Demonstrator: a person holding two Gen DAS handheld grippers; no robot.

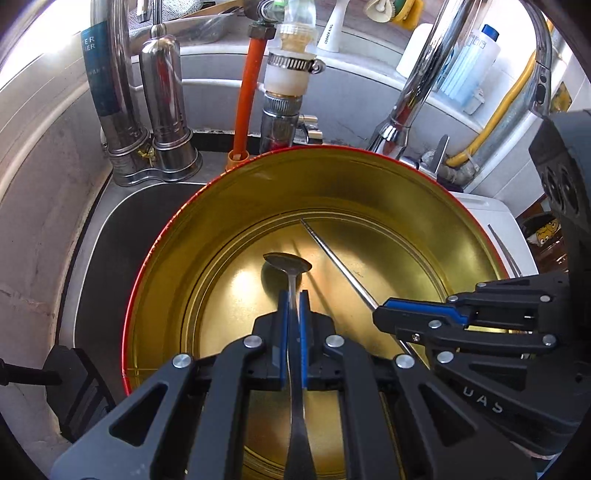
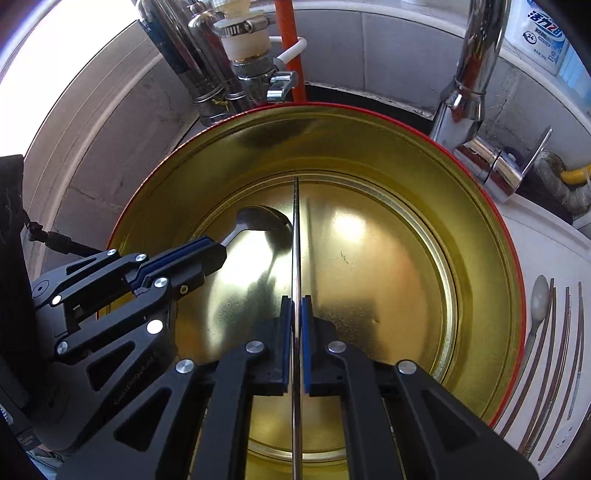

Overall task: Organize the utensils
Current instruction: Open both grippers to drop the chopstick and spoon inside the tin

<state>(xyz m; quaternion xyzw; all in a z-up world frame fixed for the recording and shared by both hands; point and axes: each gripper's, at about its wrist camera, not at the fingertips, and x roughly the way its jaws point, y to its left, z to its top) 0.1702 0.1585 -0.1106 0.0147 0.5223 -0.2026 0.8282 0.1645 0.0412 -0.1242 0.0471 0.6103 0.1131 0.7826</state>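
A round gold tin [image 1: 221,236] with a red outside stands in the sink; it also shows in the right wrist view [image 2: 480,236]. My left gripper [image 1: 294,293] is shut on a metal spoon [image 1: 288,263], bowl pointing down into the tin; the spoon also shows in the right wrist view [image 2: 258,219]. My right gripper [image 2: 295,299] is shut on a thin metal chopstick [image 2: 296,221], its tip inside the tin near the far wall. The chopstick [image 1: 332,258] and right gripper [image 1: 380,314] show at the right of the left wrist view. The left gripper [image 2: 218,251] shows at the left of the right wrist view.
Behind the tin are steel filter cylinders [image 1: 162,103], an orange hose [image 1: 247,88] and a chrome tap [image 2: 476,74]. On the white surface to the right lie a white spoon [image 2: 537,306] and several chopsticks [image 2: 565,350]. A detergent bottle [image 2: 543,33] stands at the back right.
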